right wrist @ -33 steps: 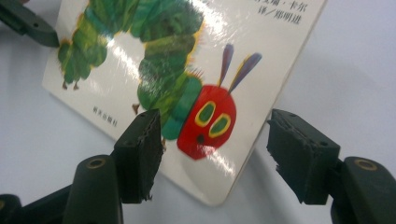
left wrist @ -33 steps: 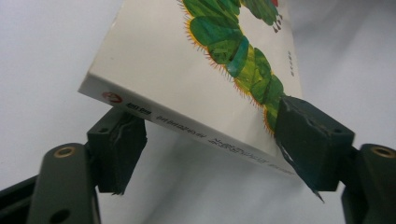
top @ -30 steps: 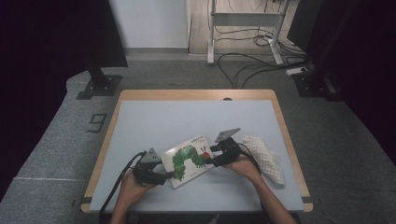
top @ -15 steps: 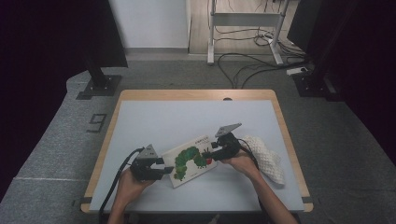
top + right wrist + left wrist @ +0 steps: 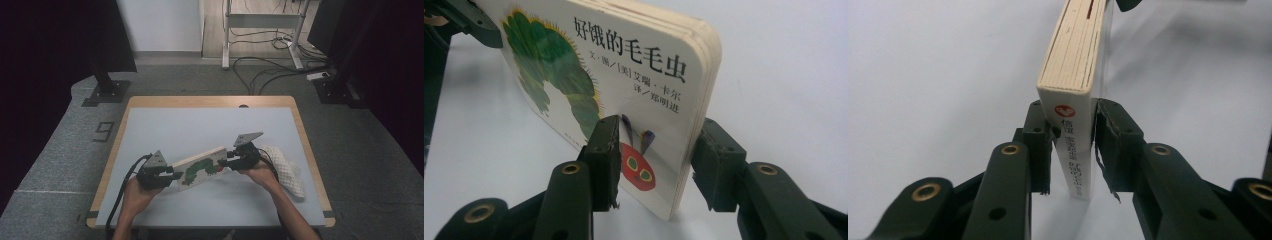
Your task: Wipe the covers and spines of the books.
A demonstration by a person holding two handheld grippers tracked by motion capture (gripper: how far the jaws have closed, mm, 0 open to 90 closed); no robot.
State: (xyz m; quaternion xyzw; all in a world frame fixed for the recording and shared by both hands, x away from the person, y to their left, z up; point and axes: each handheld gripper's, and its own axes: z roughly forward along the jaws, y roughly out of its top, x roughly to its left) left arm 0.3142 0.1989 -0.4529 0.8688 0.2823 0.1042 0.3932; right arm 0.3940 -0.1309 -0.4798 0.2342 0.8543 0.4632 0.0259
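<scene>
Two tongs hold one board book [image 5: 202, 169] between them above the bench [image 5: 200, 125]; the left tongs [image 5: 1073, 145], jaws just closed, clamp its spine end; the right tongs [image 5: 656, 150], jaws just closing, straddle its opposite end; a white cloth [image 5: 285, 170] lies just beyond the right tongs.

Lying on one table [image 5: 165, 120] are one board book [image 5: 200, 169] and one white knitted cloth [image 5: 287, 172], while two grippers, one left gripper [image 5: 172, 176] and one right gripper [image 5: 226, 159], are showing.
</scene>
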